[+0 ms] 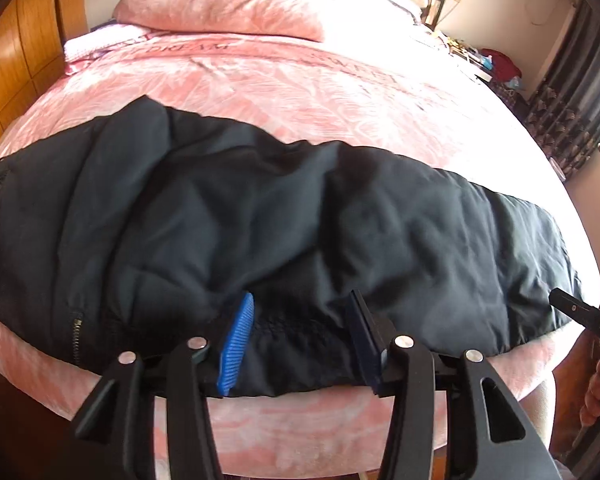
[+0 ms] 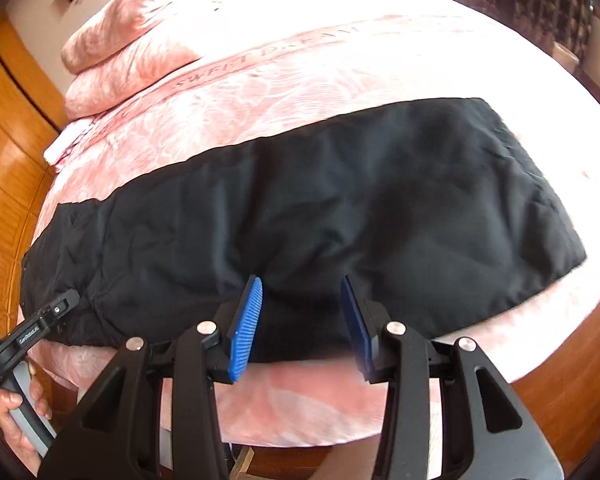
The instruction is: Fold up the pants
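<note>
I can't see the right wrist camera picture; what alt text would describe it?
Black pants lie spread lengthwise across a pink bedspread, with the right gripper open at their near edge, its blue pads apart and holding nothing. The left gripper reaches the pants from the lower left, and pink pillows sit at the far left.

A home bedroom: pink bed (image 1: 300, 92), pillows (image 1: 220, 12), curtains (image 1: 580, 92).

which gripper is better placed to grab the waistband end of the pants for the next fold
Left. The left gripper, jaws open, sits beside the zipper end of the black padded pants. The right gripper, also open, faces the plain middle, nearer the leg end.
</note>
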A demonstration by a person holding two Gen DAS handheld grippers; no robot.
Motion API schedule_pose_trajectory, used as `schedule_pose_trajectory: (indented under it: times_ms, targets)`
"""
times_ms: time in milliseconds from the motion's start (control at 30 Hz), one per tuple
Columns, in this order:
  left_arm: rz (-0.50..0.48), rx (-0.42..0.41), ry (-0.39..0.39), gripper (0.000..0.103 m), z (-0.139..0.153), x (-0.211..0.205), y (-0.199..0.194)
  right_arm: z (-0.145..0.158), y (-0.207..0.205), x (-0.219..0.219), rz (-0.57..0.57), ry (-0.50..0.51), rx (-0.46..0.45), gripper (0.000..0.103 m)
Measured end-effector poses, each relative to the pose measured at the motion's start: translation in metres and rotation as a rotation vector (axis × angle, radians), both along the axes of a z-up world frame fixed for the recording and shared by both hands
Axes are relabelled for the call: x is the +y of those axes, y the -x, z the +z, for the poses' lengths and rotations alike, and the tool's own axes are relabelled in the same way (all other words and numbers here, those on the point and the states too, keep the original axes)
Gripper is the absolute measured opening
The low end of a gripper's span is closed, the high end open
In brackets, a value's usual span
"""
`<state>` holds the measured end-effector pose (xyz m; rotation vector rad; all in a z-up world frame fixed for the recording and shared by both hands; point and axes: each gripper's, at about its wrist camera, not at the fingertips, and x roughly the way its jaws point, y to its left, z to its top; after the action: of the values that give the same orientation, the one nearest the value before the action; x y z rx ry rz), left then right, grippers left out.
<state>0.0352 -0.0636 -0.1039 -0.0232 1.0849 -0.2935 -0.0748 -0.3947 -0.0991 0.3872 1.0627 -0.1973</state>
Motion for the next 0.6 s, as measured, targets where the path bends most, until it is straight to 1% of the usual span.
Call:
schedule_pose_trajectory:
  times_ms: [67, 167, 267, 300, 400, 433, 533, 600]
  targets:
    - [-0.054, -0.009, -0.002, 0.049, 0.001, -0.024, 0.003, 0.001, 0.007, -0.012, -0.033, 0.051, 0.017, 0.043]
    - [-0.091, 0.003, -0.033, 0.05, -0.006, -0.054, -0.003, -0.004, 0.009, -0.008, -0.032, 0.108, 0.043, 0.043]
    - [-0.098, 0.034, -0.023, 0.051, -0.015, -0.069, -0.003, -0.013, 0.008, -0.008, -0.013, 0.093, 0.044, 0.043]
    - [-0.103, 0.037, -0.038, 0.052, -0.019, -0.073, -0.002, -0.017, 0.002, -0.005, -0.011, 0.097, 0.047, 0.043]
    - [-0.105, 0.021, -0.076, 0.059, -0.028, -0.08, -0.001, -0.029, -0.007, 0.0, 0.013, 0.13, 0.07, 0.043]
    - [-0.105, 0.022, -0.084, 0.063, -0.031, -0.082, 0.0, -0.031, -0.008, 0.0, 0.018, 0.13, 0.077, 0.043]
    - [-0.105, 0.025, -0.071, 0.071, -0.03, -0.086, 0.005, -0.024, 0.0, -0.006, 0.032, 0.094, 0.043, 0.044]
    - [-0.105, 0.027, -0.062, 0.072, -0.028, -0.086, 0.009, -0.015, 0.013, -0.019, -0.001, 0.082, 0.024, 0.047]
